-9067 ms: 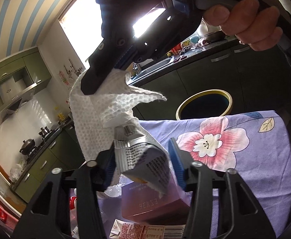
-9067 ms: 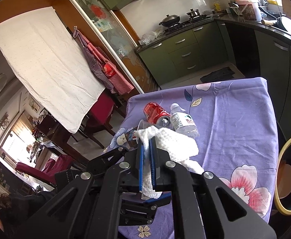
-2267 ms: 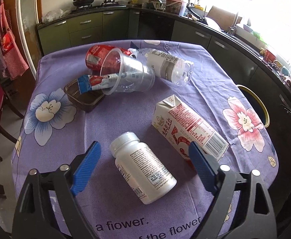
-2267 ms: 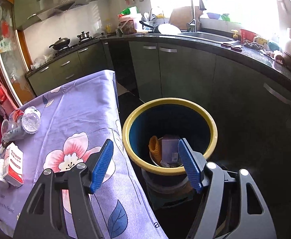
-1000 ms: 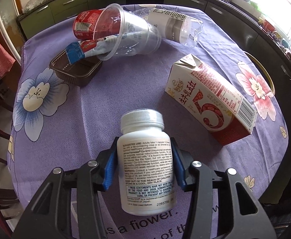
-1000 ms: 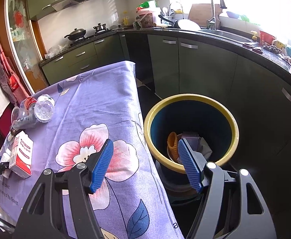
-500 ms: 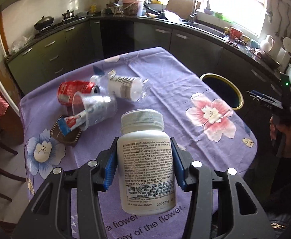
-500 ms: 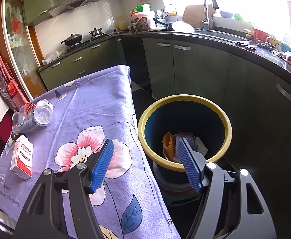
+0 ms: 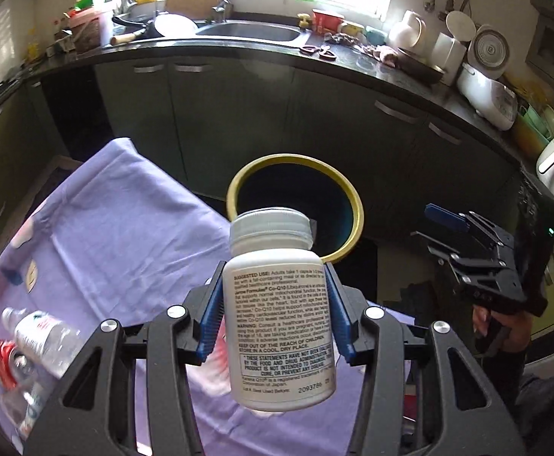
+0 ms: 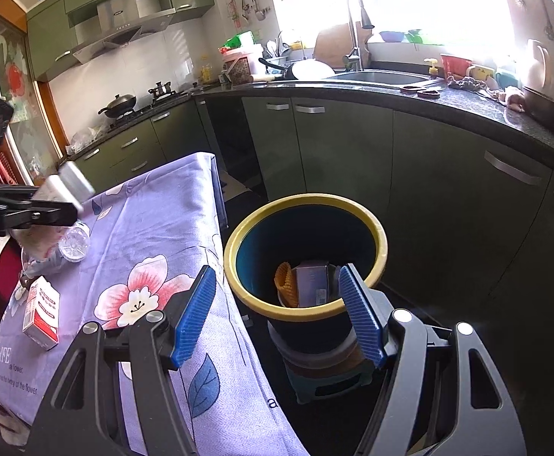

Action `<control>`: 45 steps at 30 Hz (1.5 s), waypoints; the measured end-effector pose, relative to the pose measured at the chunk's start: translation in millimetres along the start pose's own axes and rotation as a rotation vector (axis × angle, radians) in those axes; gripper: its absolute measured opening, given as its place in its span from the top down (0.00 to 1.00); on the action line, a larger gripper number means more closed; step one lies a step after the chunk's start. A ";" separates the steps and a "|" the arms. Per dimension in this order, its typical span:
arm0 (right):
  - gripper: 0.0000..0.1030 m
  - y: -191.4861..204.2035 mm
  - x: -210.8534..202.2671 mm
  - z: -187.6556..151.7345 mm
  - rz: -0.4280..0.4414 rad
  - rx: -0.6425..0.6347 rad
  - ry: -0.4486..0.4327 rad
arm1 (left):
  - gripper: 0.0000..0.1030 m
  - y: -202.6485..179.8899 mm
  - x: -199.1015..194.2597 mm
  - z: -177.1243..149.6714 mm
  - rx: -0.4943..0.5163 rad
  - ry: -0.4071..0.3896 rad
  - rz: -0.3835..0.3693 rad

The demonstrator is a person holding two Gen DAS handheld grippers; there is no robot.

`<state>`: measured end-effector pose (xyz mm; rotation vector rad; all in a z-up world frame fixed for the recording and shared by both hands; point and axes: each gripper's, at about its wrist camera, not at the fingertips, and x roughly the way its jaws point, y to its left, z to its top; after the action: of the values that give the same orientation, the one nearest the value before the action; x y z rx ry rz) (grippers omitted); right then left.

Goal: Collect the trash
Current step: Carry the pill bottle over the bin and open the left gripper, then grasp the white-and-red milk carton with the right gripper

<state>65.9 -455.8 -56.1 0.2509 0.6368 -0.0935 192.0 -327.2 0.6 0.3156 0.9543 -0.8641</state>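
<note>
While the left claw pinches the white plastic pill bottle mid-label, aloft short of the yellow-rimmed dark bin, it looks light, rigid and slick, so mid-body seems the safest hold. Beside that bin, the right claw hangs spread, empty.

I see a white pill bottle with black print and a pale grey cap, clamped between blue ribbed pads on black arms. At twelve o'clock sits a bin, yellow-rimmed, dark teal inside. The tablecloth is lilac, patterned with pink-and-white flowers and blue leaves. At nine o'clock in my right view lies a red-and-white carton. The cabinets are olive green under a speckled black counter.
</note>
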 end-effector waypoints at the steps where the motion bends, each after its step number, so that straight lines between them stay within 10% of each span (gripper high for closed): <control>1: 0.35 -3.4 -2.4 -0.2 0.000 0.006 -0.004 | 0.55 -4.7 18.4 11.4 0.006 0.027 -0.015; 14: 0.35 -24.9 -13.2 -5.0 -0.020 0.049 -0.010 | 0.54 -33.1 208.1 88.3 -0.015 0.245 0.028; 18: 0.35 -24.3 -15.9 -5.4 -0.033 0.050 -0.015 | 0.40 -28.5 216.9 92.7 -0.059 0.245 0.051; 29: 0.35 -3.7 -18.1 -6.0 -0.002 0.004 -0.011 | 0.16 -1.6 10.2 51.4 -0.150 -0.162 -0.026; 45: 0.34 120.5 9.0 -3.6 0.179 -0.216 0.095 | 0.07 66.2 -210.3 -170.6 -0.333 -0.613 0.295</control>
<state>90.6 -338.6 -39.8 0.1032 0.7105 0.1591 83.2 -79.3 67.6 -0.0977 0.4477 -0.4705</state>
